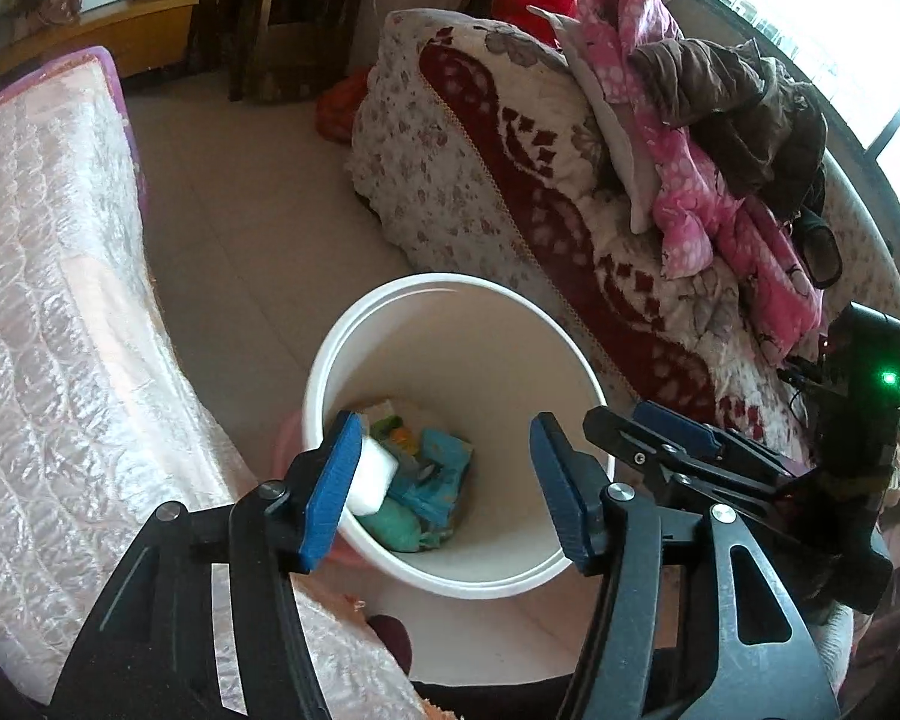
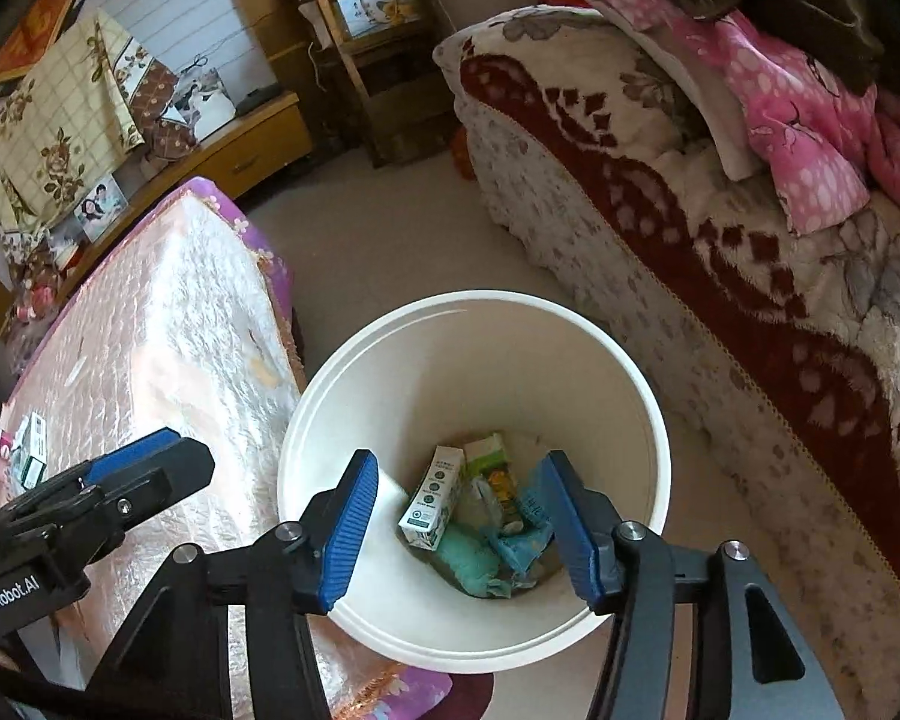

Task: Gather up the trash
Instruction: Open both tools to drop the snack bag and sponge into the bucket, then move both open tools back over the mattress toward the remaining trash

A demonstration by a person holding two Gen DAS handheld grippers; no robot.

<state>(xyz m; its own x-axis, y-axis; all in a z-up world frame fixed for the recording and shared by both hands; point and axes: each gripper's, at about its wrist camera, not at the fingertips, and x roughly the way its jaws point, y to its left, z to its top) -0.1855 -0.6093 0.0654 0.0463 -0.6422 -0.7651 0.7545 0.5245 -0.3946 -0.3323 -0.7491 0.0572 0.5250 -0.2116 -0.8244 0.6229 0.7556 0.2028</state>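
A: Hovering both grippers over the white bin (image 2: 642,384) on the floor between the table and the sofa. Already in it: a small white carton (image 2: 433,498), green and blue wrappers (image 2: 480,558) and other packets at the bottom.

B: Gripper states?

A: Left gripper (image 1: 444,486) has its jaws apart, with a white block (image 1: 373,477) lying against the left pad only. The other pad is well clear of it, so I'd call it released or dropping, not gripped. I can't tell if it is stuck to the pad or falling. Right gripper (image 2: 465,534) is spread too, nothing between the pads, just the bin contents seen through the gap.

B: Progress?

A: Partway, judging by the pile in the bin. On the far left of the table (image 2: 168,324), with its shiny pink cover, I see at least two small boxes (image 2: 33,447) in the right view. They're probably next, but I can't confirm they're trash.

B: Surroundings, obstacles?

A: Sofa (image 2: 720,276) with a red and white blanket just right of the bin, pink clothes (image 1: 696,180) and a brown garment (image 1: 738,102) piled on top. Wooden cabinet (image 2: 240,144) and shelf (image 2: 372,48) at the back, well away. The bin sits tight against the table edge. The two grippers are close side by side, so swinging back to the table risks a knock.
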